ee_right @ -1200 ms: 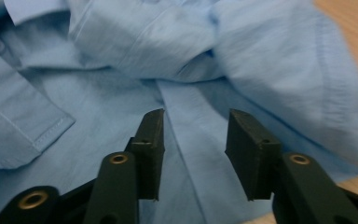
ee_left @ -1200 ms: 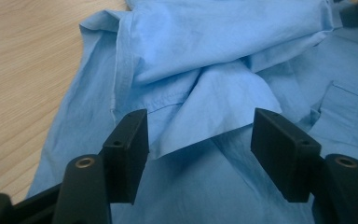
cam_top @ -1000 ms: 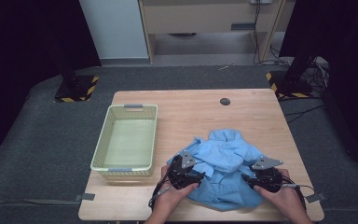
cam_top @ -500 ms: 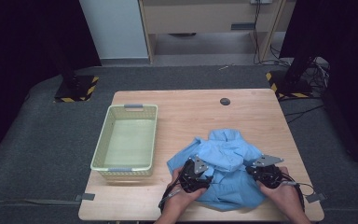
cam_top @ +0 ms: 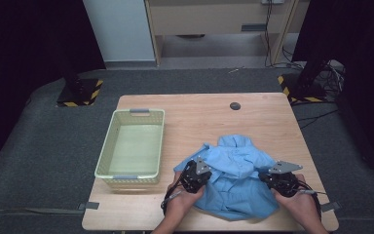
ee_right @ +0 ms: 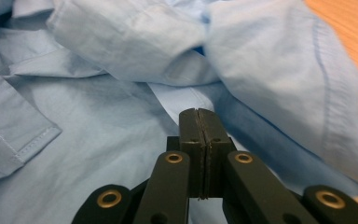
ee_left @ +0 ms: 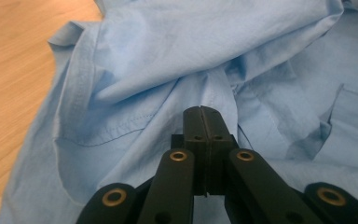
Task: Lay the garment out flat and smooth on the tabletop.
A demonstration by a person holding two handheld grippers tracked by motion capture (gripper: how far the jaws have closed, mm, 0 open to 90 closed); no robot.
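Blue shirt (cam_top: pixel 236 180) pinched by both closed claws.

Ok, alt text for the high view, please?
A crumpled light blue cotton shirt lies on a pale wooden table, with the left gripper and right gripper at its sides. An empty pale green plastic basket sits left of it.

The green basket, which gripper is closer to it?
Left. The left gripper sits on the blue shirt just right of the basket; the right gripper is across the shirt, farther away.
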